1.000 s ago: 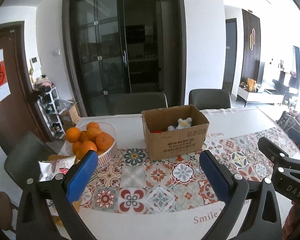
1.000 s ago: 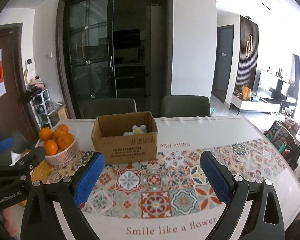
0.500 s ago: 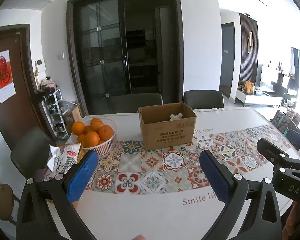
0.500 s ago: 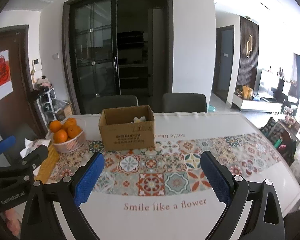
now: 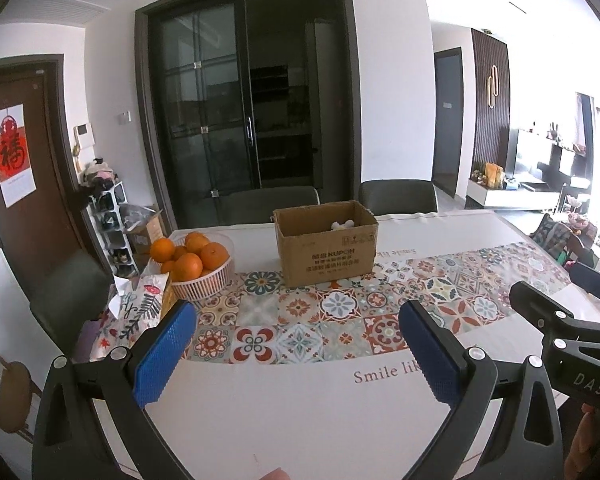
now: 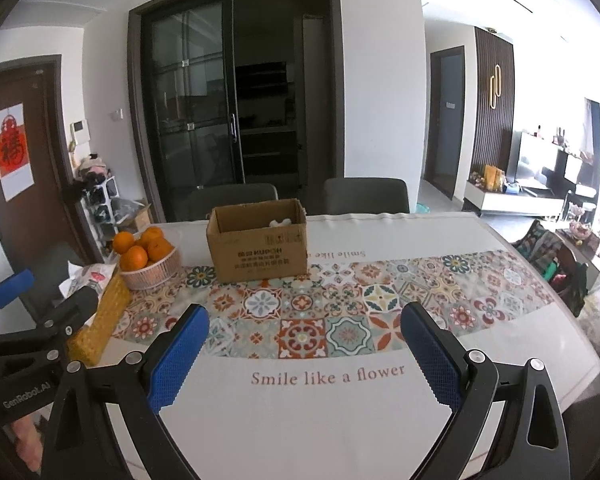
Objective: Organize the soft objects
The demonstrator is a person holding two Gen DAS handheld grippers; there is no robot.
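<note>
Over the near bench (image 6: 300,420) we hold the left hand-held gripper (image 5: 298,354) and right hand-held gripper (image 6: 304,356) spread wide, gripping nothing. Far off, a white plush toy (image 5: 343,224) lies in the cardboard box (image 5: 326,248).

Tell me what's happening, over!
Left gripper open, empty. Right gripper open, empty. White soft toy sits in cardboard box across the table. Nothing in the way; bowl of oranges off to the left.

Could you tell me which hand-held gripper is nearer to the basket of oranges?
Left. The left hand-held gripper sits on the basket of oranges' side of the table; the right hand-held gripper is farther right, with the cardboard box ahead.
</note>
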